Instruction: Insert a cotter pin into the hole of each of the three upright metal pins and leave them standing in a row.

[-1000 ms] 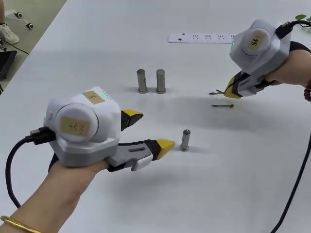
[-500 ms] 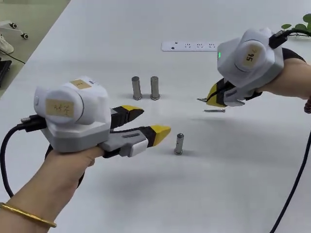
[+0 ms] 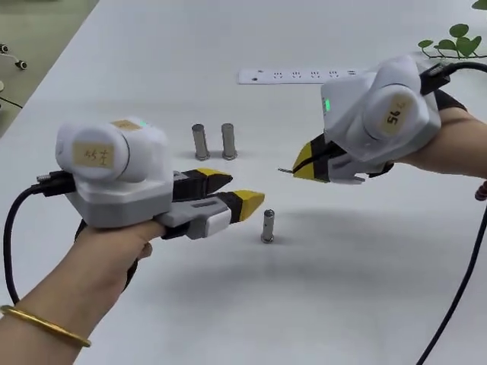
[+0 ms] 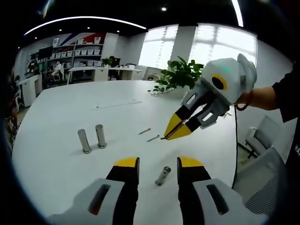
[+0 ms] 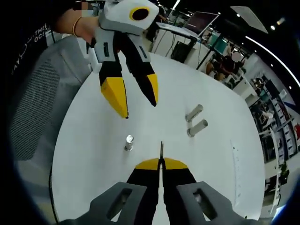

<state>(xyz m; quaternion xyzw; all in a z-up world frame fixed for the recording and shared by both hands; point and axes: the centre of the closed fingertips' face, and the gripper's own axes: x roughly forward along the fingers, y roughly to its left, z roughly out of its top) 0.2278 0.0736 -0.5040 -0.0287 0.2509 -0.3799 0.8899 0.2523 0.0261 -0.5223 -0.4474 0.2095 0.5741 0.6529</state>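
Left gripper (image 3: 243,190): held above the white desk (image 3: 342,304), jaws parted with a clear gap, nothing between them. Right gripper (image 3: 300,166): jaws closed together on a thin cotter pin (image 5: 161,150), whose free end projects forward past the yellow tips; the gripper is clear of the desk surface and points toward the left gripper. One metal pin (image 3: 268,226) stands upright and alone on the desk, just ahead of the left jaws and lower than the right gripper's tips; in the left gripper view it sits in line with the gap between the jaws. It touches neither gripper. A pair of metal pins (image 3: 214,141) stands upright side by side further back, close together, well apart from the single one. Two loose cotter pins (image 4: 148,135) lie flat on the desk beyond the single pin, seen in the left gripper view near the right gripper's tips. A white power strip (image 3: 297,75) lies at the far side of the desk.
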